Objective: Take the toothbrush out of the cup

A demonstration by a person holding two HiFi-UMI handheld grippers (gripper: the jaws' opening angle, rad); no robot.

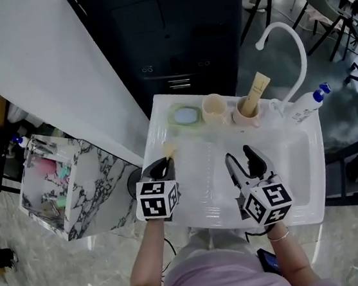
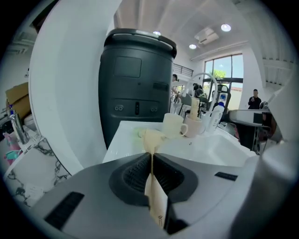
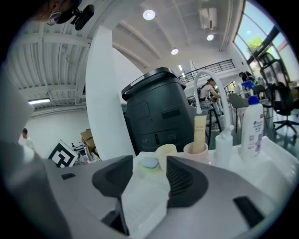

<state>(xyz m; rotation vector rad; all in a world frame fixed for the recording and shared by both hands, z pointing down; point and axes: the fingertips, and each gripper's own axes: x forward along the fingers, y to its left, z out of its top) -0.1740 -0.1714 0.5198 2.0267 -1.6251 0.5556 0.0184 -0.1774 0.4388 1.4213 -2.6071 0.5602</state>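
A white plastic sink fills the head view's centre. Along its top edge are a pale cream ceramic cup, a pinkish cup and a green round dish. Black-and-white square markers pattern the cubes of the left gripper and the right gripper. Above the left cube is a flat cream toothbrush, and at far left a grey-veined white marble box.

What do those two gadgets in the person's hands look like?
The left gripper and right gripper each have a grey body, two black ribbed jaws and a white cube with black square markers. The person wears a pale lilac top and a bracelet on the right wrist.

Two cups, one toothbrush, one tube
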